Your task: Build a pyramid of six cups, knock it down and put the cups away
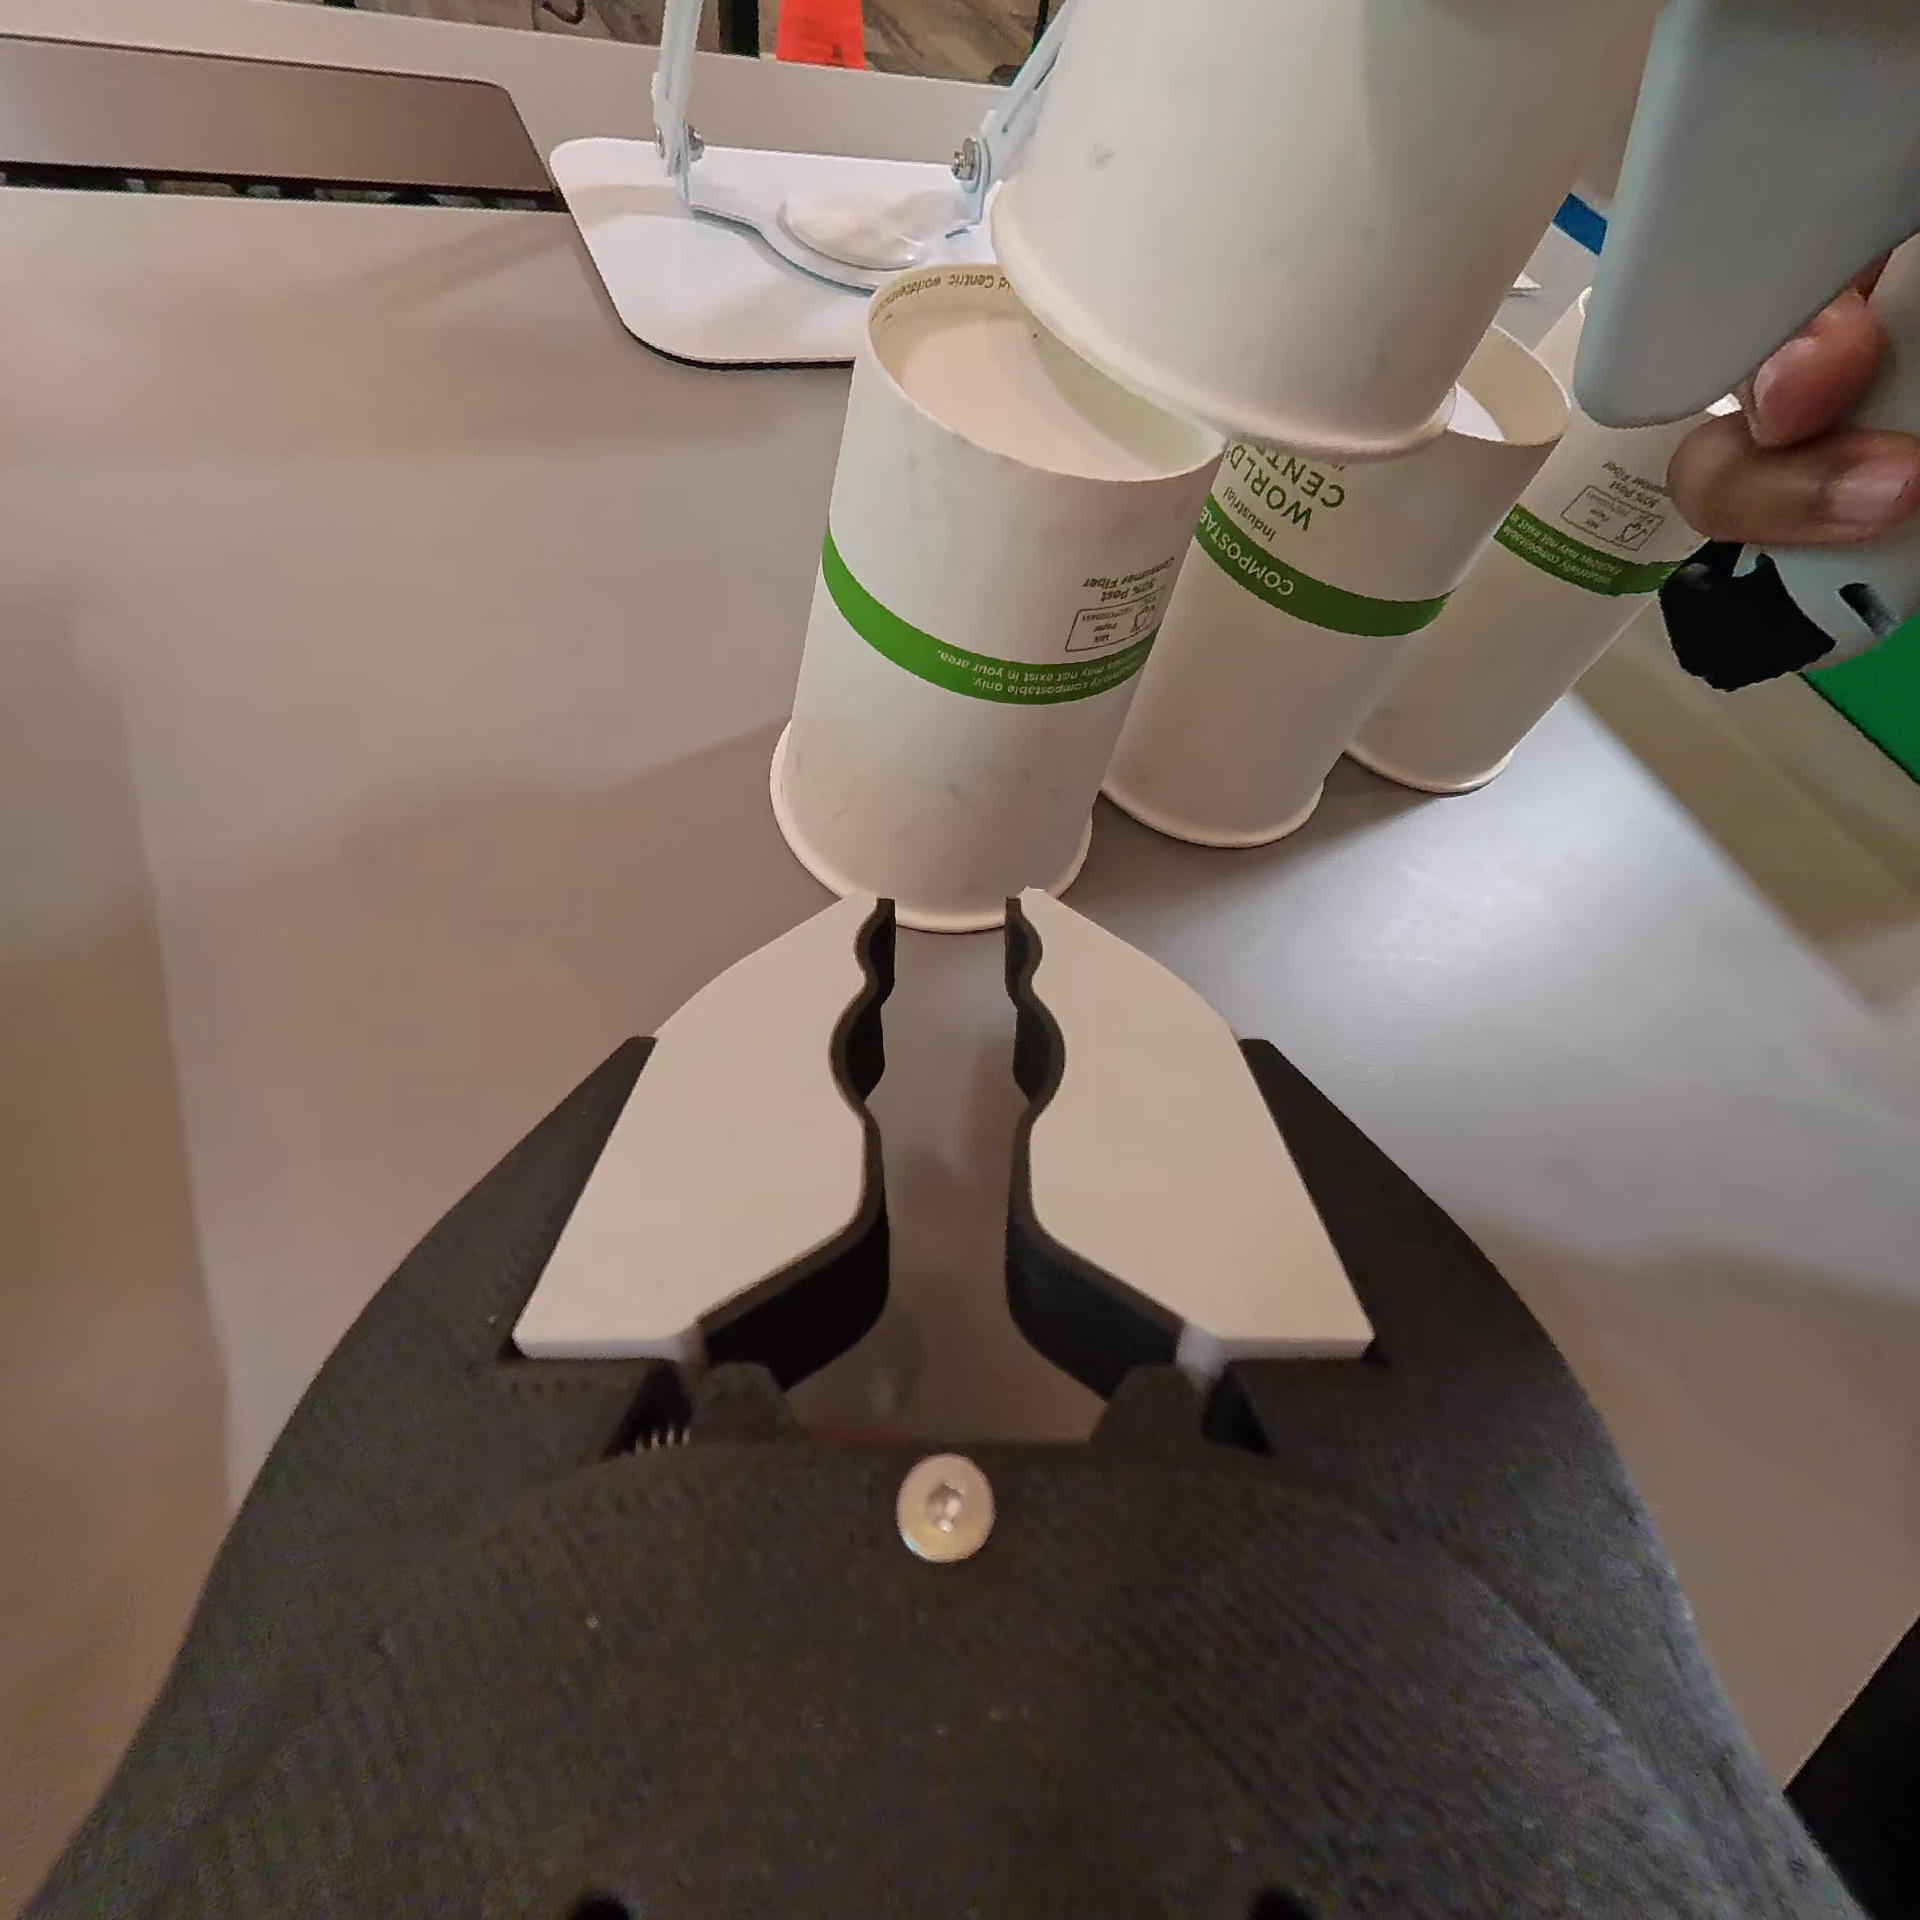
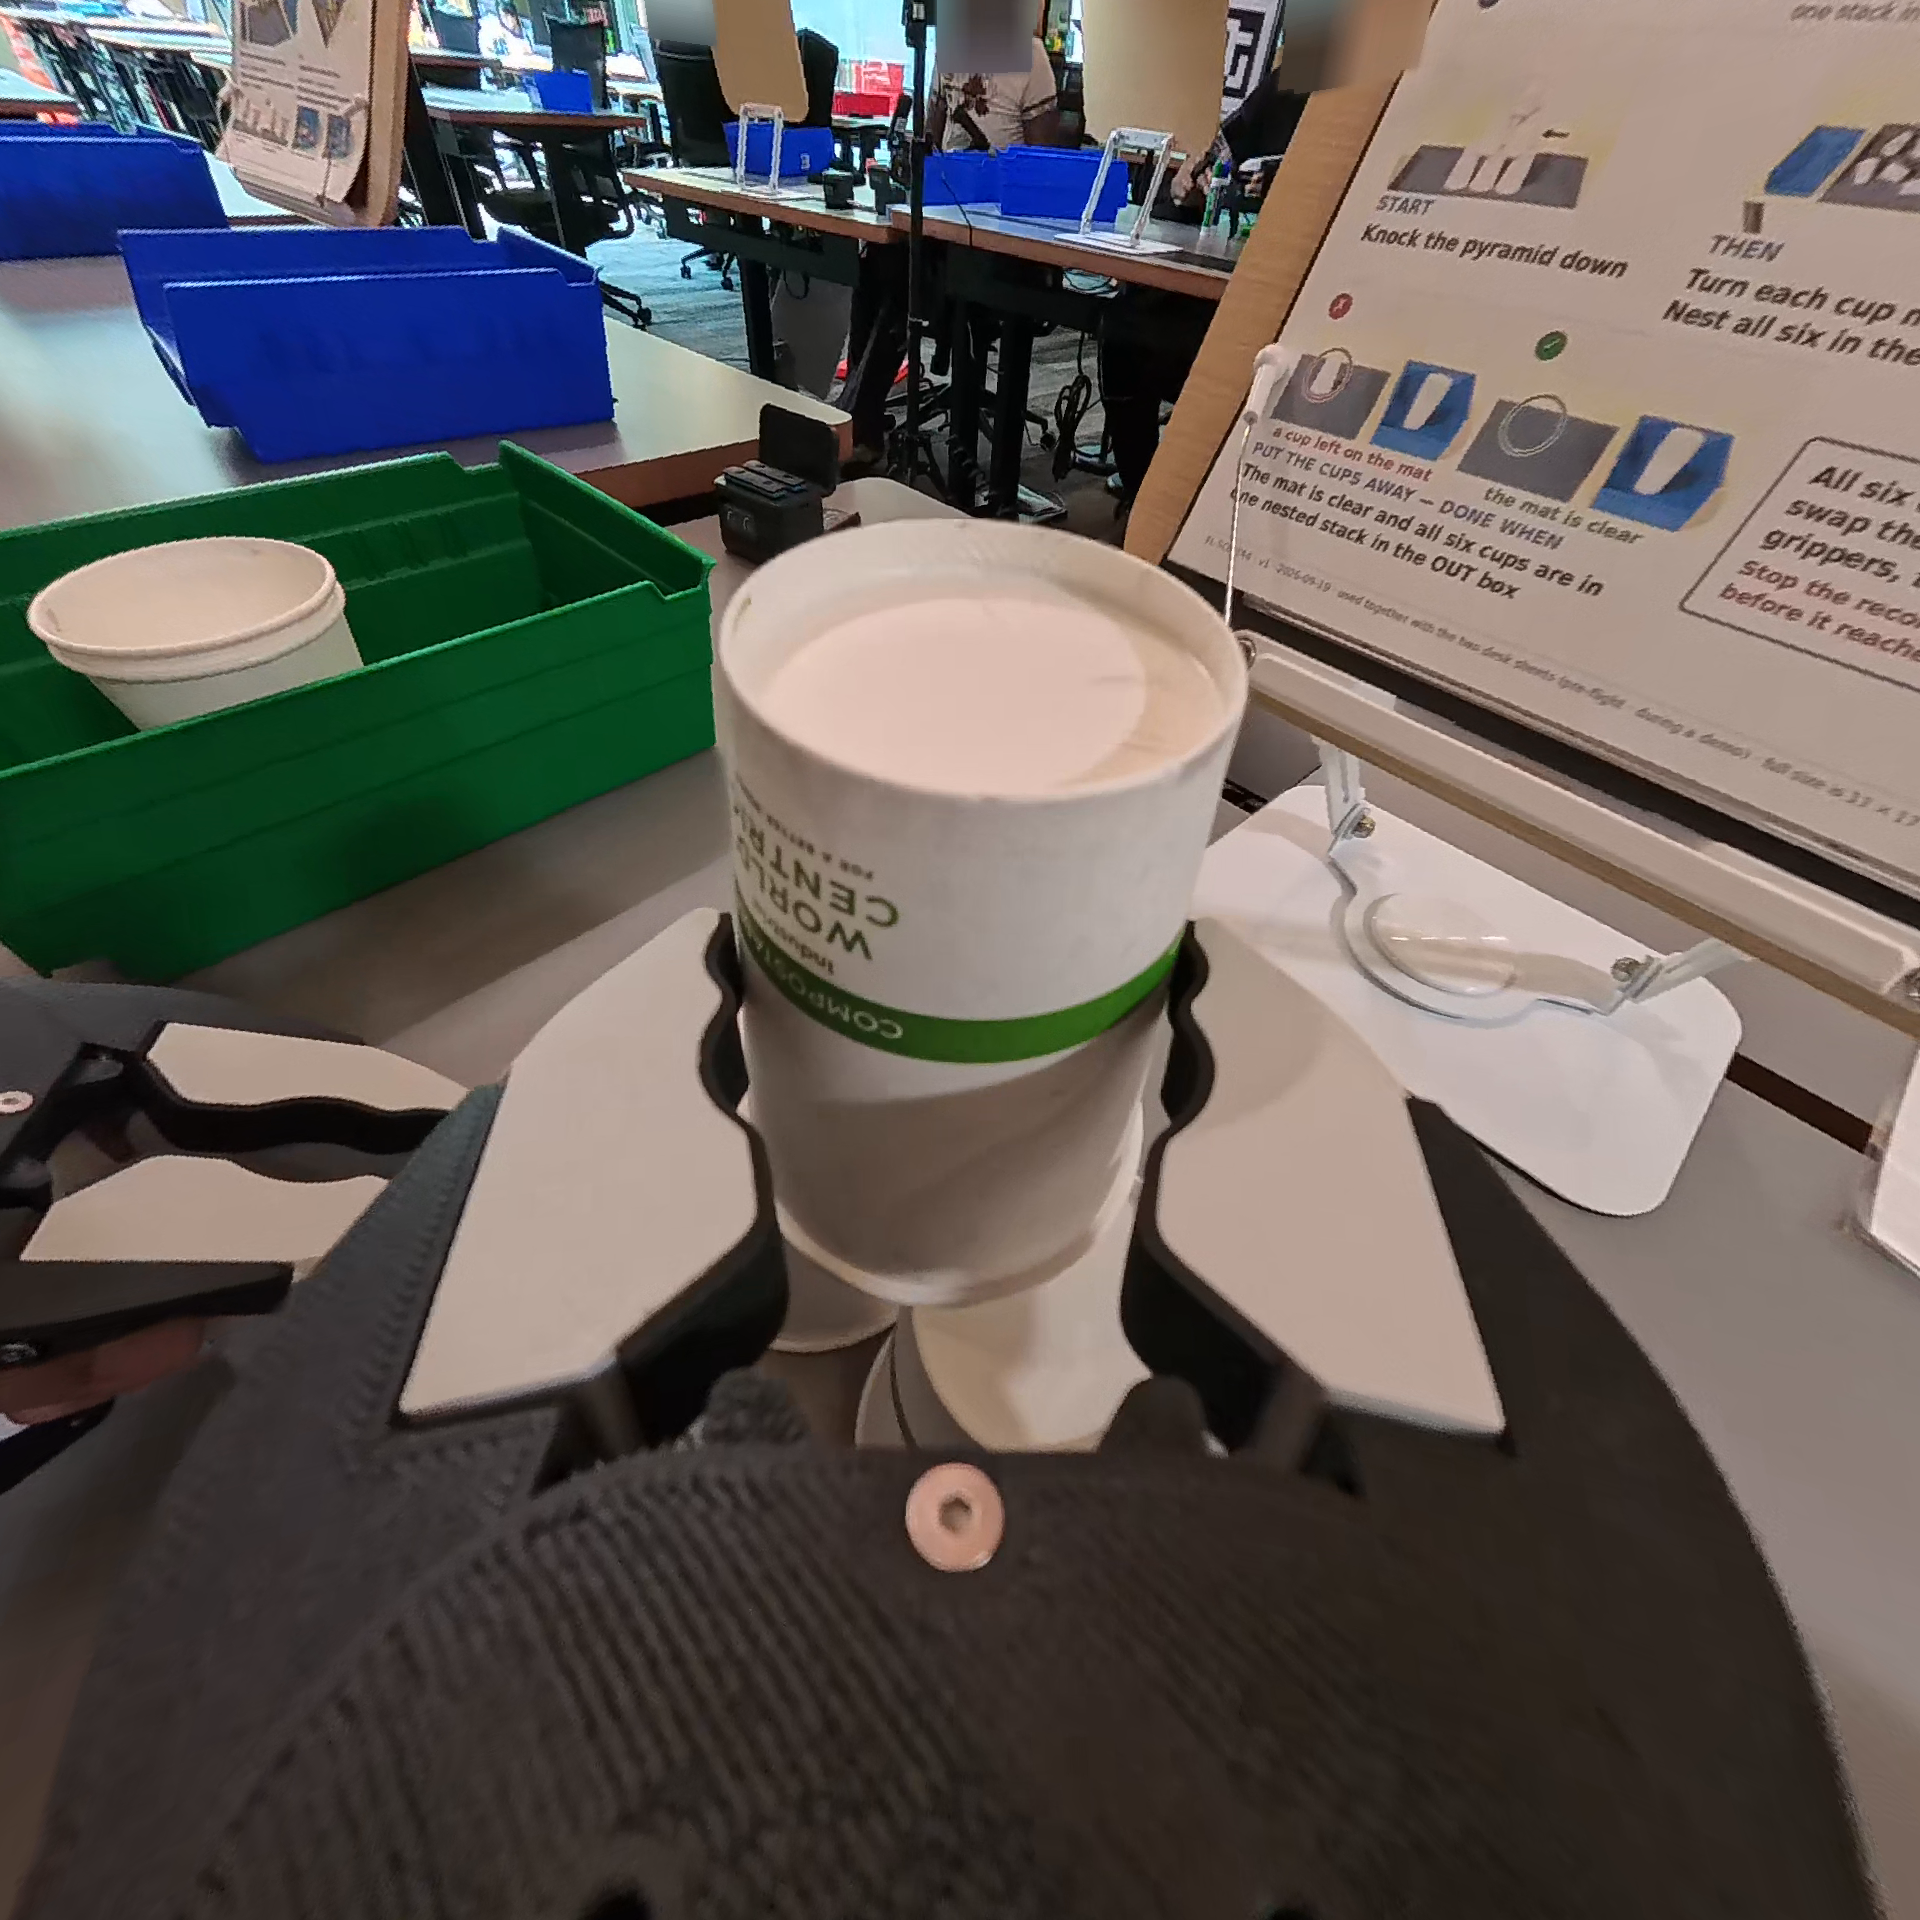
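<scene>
paper cup clamped in right claw.

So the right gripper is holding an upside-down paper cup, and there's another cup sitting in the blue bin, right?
Almost. The right gripper does hold an upside-down paper cup, but the other cup sits in the green bin, not a blue one. The right wrist view shows it; the blue bins farther back show no cup.

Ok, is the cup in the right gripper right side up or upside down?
Upside down. The right gripper is shut on the paper cup, whose recessed base faces up and rolled rim points down.
</scene>
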